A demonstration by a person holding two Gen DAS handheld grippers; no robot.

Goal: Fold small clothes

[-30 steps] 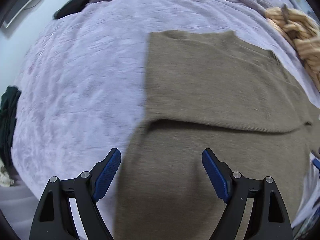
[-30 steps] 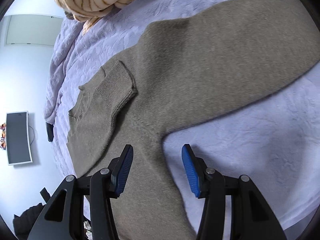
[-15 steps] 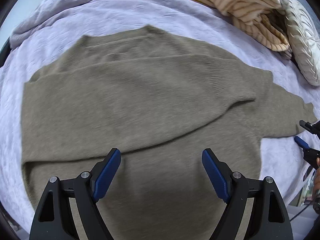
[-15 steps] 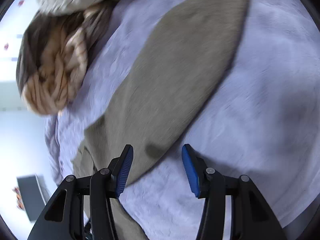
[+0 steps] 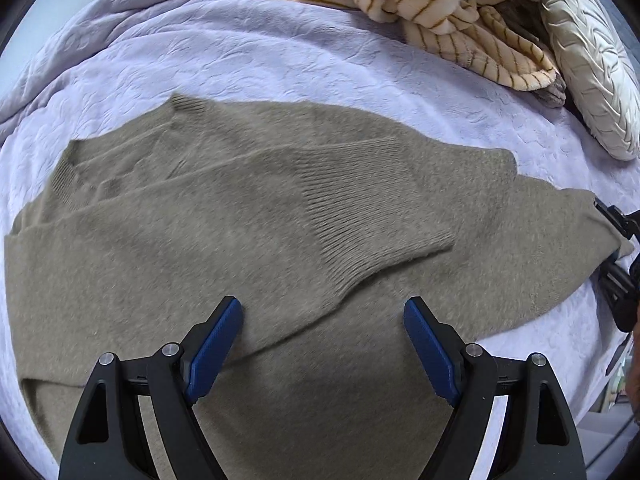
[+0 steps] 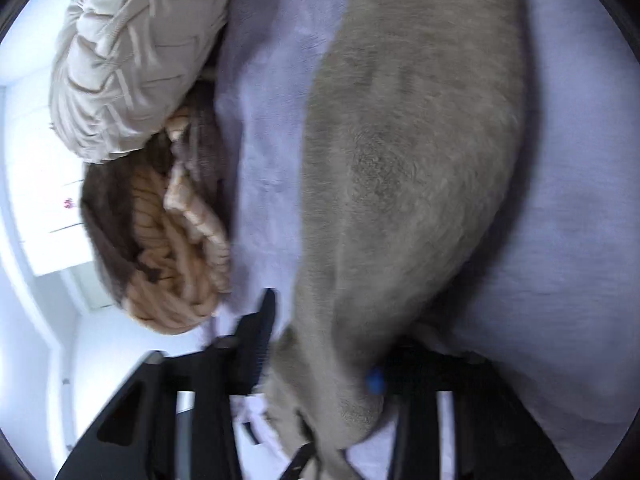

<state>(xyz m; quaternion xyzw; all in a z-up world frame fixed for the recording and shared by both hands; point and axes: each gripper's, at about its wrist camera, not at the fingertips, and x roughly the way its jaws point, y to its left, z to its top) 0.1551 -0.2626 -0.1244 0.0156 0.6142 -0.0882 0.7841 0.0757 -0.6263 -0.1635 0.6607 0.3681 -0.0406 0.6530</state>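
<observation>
A taupe knit sweater (image 5: 248, 240) lies spread flat on a bed under a lavender quilted bedspread (image 5: 240, 52), filling the middle of the left wrist view. One sleeve (image 5: 352, 216) is folded across the body, its ribbed cuff ending right of centre. The left gripper (image 5: 323, 344) hovers over the lower part of the sweater with its blue pads wide apart and nothing between them. At the right edge of that view the right gripper (image 5: 612, 240) meets the end of the other sleeve. In the blurred right wrist view, the right gripper (image 6: 320, 364) has just been closing, and that sleeve (image 6: 400, 200) runs from the top of the frame down between its jaws, which are clamped on the fabric. A striped cream blanket (image 5: 440, 12) and a pale textured pillow (image 5: 588, 64) sit at the upper right.
</observation>
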